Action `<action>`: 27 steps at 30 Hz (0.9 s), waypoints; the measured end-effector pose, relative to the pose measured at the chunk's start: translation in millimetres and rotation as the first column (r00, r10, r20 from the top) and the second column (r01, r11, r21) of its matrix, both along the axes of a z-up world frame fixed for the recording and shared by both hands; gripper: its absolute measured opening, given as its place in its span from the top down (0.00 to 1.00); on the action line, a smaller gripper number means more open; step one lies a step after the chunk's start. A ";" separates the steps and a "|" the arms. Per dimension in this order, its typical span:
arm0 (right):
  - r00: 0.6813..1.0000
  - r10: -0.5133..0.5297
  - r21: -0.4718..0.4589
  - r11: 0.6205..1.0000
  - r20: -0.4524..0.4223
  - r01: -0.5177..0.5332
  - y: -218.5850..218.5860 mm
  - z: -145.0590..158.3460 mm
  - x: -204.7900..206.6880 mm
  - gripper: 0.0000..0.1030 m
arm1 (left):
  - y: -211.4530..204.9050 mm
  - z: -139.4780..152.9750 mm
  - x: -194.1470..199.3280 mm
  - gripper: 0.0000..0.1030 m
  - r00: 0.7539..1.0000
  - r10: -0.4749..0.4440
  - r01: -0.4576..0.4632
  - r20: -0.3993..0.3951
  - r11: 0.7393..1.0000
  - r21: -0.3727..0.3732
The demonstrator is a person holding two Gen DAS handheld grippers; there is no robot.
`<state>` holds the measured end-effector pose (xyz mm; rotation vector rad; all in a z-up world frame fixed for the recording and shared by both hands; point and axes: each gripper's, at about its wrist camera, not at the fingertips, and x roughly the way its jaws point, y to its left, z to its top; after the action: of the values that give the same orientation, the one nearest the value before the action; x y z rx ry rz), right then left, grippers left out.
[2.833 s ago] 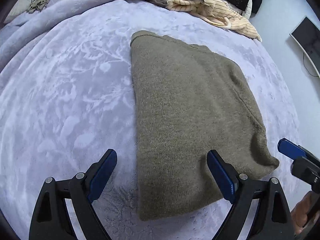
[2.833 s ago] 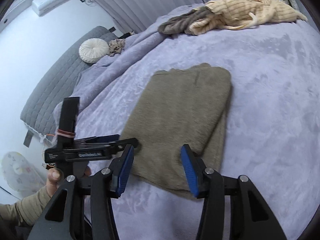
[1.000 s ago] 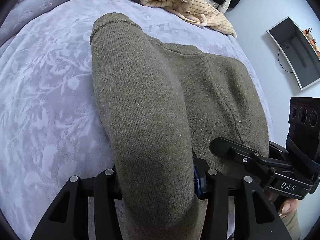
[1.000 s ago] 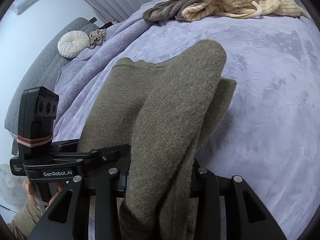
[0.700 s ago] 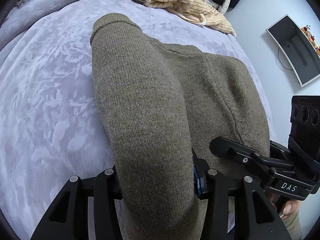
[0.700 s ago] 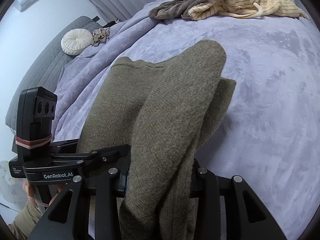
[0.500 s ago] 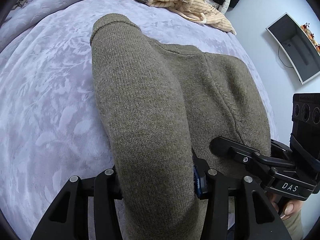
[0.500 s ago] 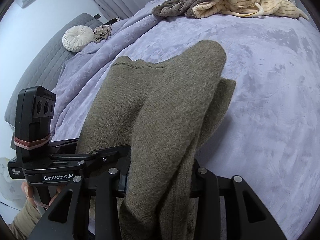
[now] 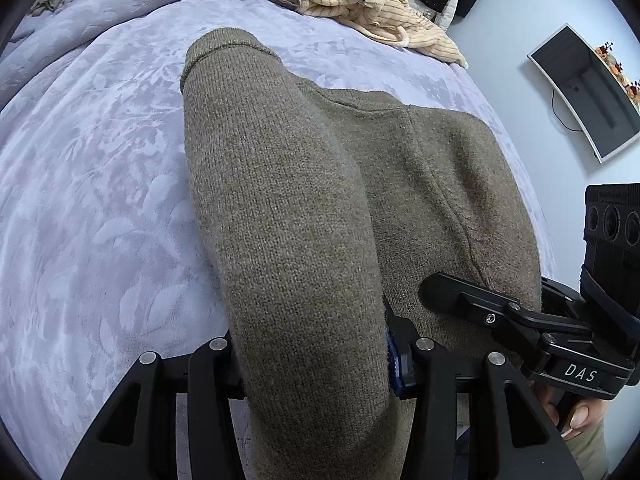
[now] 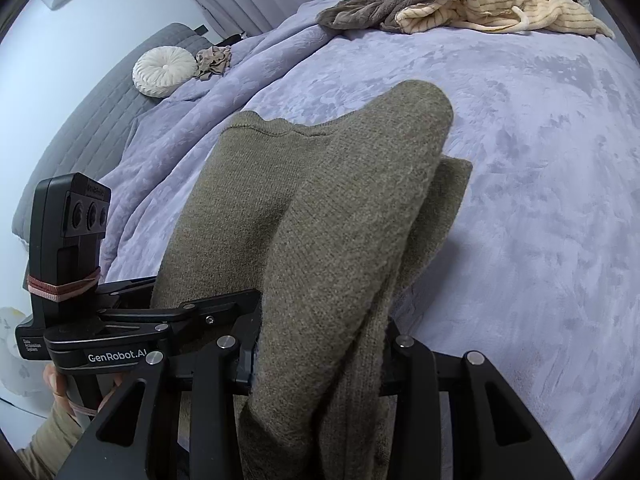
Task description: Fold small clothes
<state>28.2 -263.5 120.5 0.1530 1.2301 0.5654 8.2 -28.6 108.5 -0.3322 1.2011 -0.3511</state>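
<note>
Olive knit sweater (image 9: 288, 208) is lifted at its near edge, far part on the purple bedspread (image 9: 92, 184), long axis running away from both grippers. Left gripper (image 9: 316, 356) & right gripper (image 10: 320, 352) each clamp a near corner side by side; fold goes fwd.
</note>
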 end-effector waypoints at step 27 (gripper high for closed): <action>0.999 0.043 0.000 0.999 -0.023 -0.043 22.0 -3.0 -67.3 0.60 | 14.7 -4.5 -60.7 0.52 0.999 0.019 -0.018 -0.030 1.000 0.017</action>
<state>-39.1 -241.5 117.5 0.1335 1.2580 0.6019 -52.6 -13.9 104.0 -0.3344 1.2288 -0.3207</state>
